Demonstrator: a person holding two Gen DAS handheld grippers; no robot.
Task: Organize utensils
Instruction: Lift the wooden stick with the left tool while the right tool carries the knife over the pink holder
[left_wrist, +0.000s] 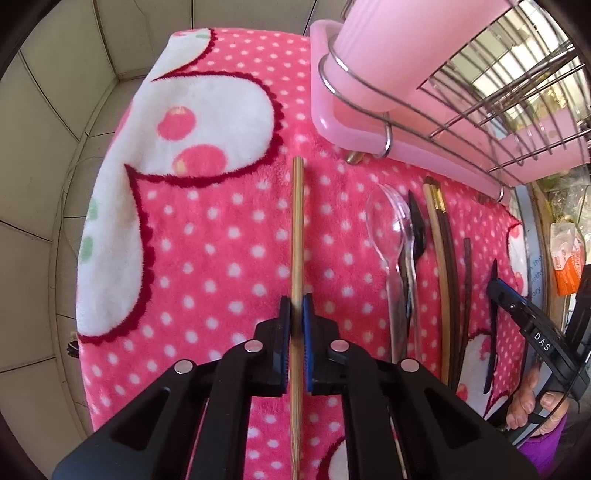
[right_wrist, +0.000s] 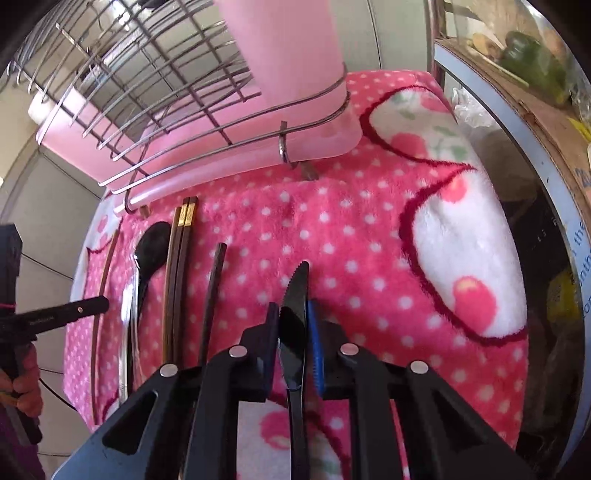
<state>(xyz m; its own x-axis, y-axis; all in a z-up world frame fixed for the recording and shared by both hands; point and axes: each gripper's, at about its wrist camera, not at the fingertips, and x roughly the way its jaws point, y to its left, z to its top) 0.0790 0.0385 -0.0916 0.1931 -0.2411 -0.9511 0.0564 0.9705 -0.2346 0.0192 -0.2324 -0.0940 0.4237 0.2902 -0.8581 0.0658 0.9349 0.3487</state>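
Note:
My left gripper (left_wrist: 296, 306) is shut on a light bamboo chopstick (left_wrist: 297, 229) that points away over the pink dotted blanket (left_wrist: 221, 236). My right gripper (right_wrist: 293, 314) is shut on a black plastic knife (right_wrist: 295, 295), serrated edge to the left. Between them on the blanket lie a clear plastic spoon (left_wrist: 388, 229), a black spoon (right_wrist: 151, 247), a pair of brown gold-banded chopsticks (right_wrist: 181, 258) and a single dark chopstick (right_wrist: 214, 288). The pink utensil cup (left_wrist: 406, 48) sits in the wire rack (left_wrist: 480, 110) at the back.
The rack stands on a pink tray (left_wrist: 332, 122) at the blanket's far edge. The right gripper shows at the right of the left wrist view (left_wrist: 517, 314). Tiled wall (left_wrist: 55, 110) lies left; a cluttered shelf (right_wrist: 535, 74) stands right.

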